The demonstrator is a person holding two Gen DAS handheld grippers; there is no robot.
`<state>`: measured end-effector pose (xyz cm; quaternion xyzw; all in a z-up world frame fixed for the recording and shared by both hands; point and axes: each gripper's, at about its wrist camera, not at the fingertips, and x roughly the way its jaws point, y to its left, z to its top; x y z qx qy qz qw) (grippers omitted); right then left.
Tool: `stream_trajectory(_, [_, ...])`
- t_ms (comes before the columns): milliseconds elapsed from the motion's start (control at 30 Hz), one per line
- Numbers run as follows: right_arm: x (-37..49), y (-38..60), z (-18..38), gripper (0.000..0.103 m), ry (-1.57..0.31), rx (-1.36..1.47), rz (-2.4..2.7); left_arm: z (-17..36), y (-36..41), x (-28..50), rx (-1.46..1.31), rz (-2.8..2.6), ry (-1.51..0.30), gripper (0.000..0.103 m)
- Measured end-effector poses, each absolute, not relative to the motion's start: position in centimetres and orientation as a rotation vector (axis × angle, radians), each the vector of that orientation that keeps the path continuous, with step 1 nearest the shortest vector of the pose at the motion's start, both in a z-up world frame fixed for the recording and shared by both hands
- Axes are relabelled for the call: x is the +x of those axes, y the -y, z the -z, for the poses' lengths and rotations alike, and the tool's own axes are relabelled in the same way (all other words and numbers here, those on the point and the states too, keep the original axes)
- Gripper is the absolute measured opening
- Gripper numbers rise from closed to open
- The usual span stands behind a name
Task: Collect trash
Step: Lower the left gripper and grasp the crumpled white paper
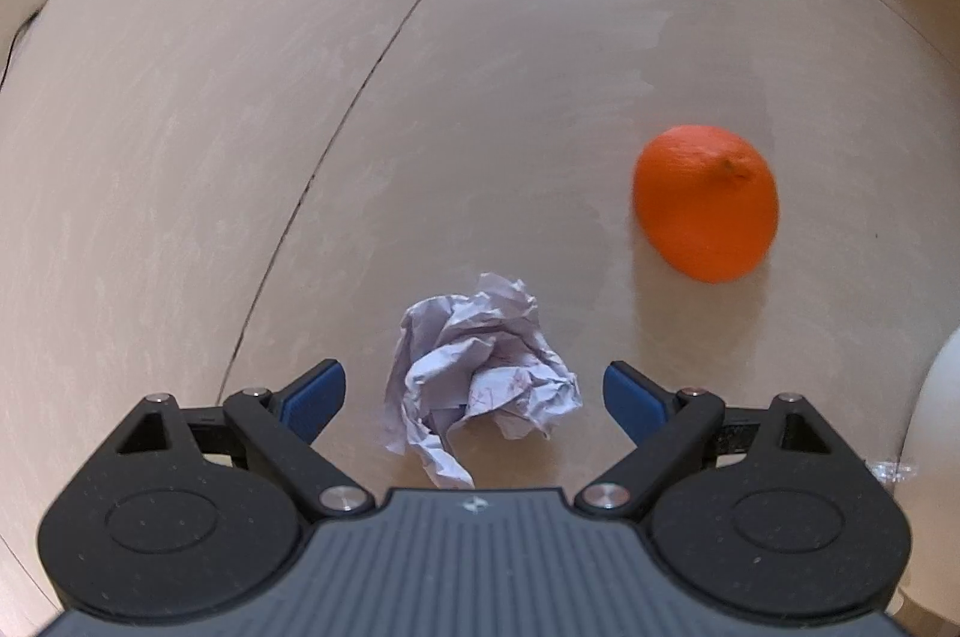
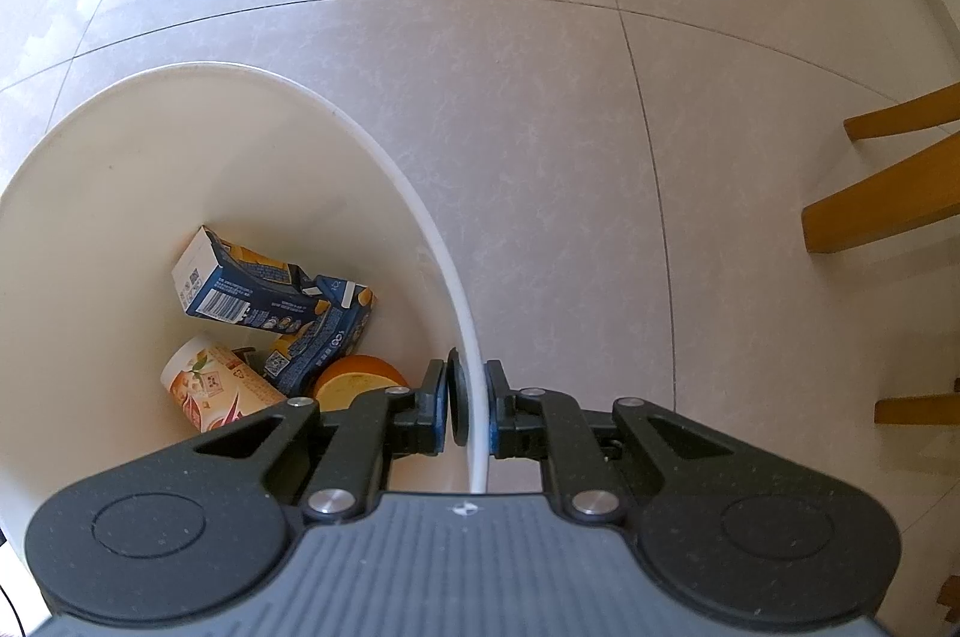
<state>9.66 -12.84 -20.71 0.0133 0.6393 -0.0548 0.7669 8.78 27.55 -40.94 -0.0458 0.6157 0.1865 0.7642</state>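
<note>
Glossy beige floor tile point(image 1: 240, 127) everywhere. Left gripper point(image 1: 474, 394) points steeply down w/ jaws spread wide, crumpled paper ball point(image 1: 480, 379) sitting between the fingertips, pads not touching it. Orange point(image 1: 705, 202) lies ahead & to the right. Right gripper point(image 2: 468, 406) also aimed down, clamped on the white bin point(image 2: 180, 157) rim; cartons point(image 2: 270, 295) + a cup point(image 2: 216, 385) inside.

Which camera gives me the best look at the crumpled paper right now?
The left wrist view: the crumpled paper lies whole on the floor, between the open fingers of the left gripper and untouched. The right wrist view shows none of it, only the bin whose rim the right gripper clamps.
</note>
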Motion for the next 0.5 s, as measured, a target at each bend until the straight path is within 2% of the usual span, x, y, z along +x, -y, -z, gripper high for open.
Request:
stream_trajectory(400, [9.7,12.8,20.7,0.014,-1.388,0.034,0.120,41.8,-27.5,9.1,-0.122,-0.463,-1.331,0.091])
stream_trajectory(500, [9.7,12.9,20.7,0.014,-1.387,0.034,0.119,42.3,-27.5,9.3,-0.127,-0.476,-1.347,0.078])
